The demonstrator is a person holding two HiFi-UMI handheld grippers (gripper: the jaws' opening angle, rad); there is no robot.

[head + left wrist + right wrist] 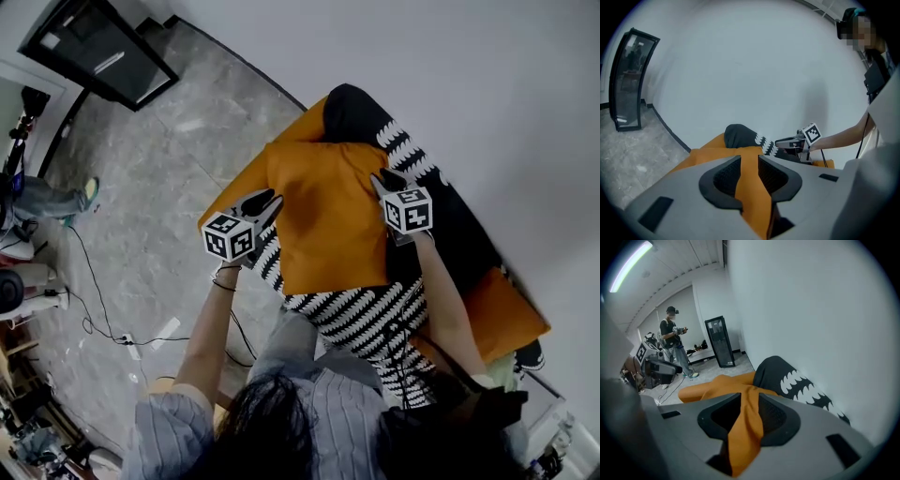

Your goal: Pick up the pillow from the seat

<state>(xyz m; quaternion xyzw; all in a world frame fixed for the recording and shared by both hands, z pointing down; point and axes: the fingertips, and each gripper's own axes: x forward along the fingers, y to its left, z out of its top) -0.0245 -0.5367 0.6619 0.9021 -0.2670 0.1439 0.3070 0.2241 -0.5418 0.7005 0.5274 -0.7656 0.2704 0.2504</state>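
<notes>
Plainly, the square orange pillow (328,220) is pinched in left gripper (270,201) and right gripper (381,179) jaws.

The wall (469,94) stands right behind the seat (506,309), closing that side. A patterned cushion (356,117) crowds the pillow (328,216). The floor (159,187) alongside lies open, with cables (105,334) trailing across it.
</notes>
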